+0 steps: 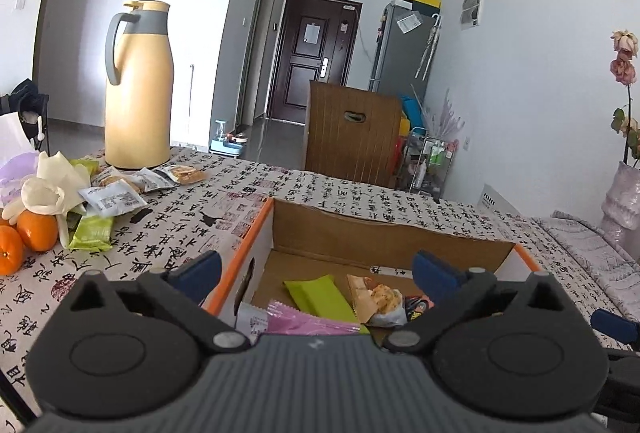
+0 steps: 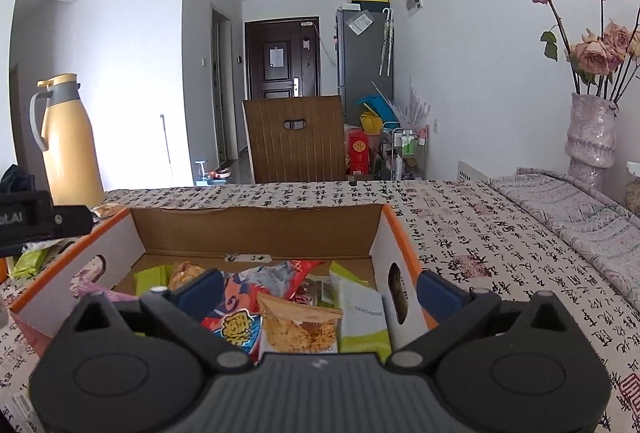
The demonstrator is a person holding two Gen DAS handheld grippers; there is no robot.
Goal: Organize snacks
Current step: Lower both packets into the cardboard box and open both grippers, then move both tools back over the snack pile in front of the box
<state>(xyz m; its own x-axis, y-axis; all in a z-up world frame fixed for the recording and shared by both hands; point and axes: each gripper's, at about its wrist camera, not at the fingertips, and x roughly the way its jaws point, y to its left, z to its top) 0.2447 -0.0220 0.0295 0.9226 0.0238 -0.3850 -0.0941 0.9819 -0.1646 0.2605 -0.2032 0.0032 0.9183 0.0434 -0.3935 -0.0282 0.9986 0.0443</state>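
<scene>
A cardboard box (image 1: 380, 237) with an orange rim stands on the calligraphy-print tablecloth. My left gripper (image 1: 316, 273) hangs open over its near left part, nothing between the blue pads. Below it lie a green packet (image 1: 320, 297), a pink packet (image 1: 304, 321) and a biscuit packet (image 1: 380, 301). My right gripper (image 2: 318, 291) is open above the right part of the box (image 2: 256, 229), over a red-blue packet (image 2: 236, 317), a tan snack packet (image 2: 300, 329) and a white-green packet (image 2: 364, 317). Loose packets (image 1: 112, 199) and a green bar (image 1: 92, 233) lie on the table to the left.
A yellow thermos jug (image 1: 138, 85) stands at the back left, with oranges (image 1: 36, 233) and a pale glove (image 1: 48, 189) near the loose snacks. A wooden chair (image 1: 352, 133) is behind the table. A vase of dried roses (image 2: 590, 141) and a folded cloth (image 2: 568, 209) sit at the right.
</scene>
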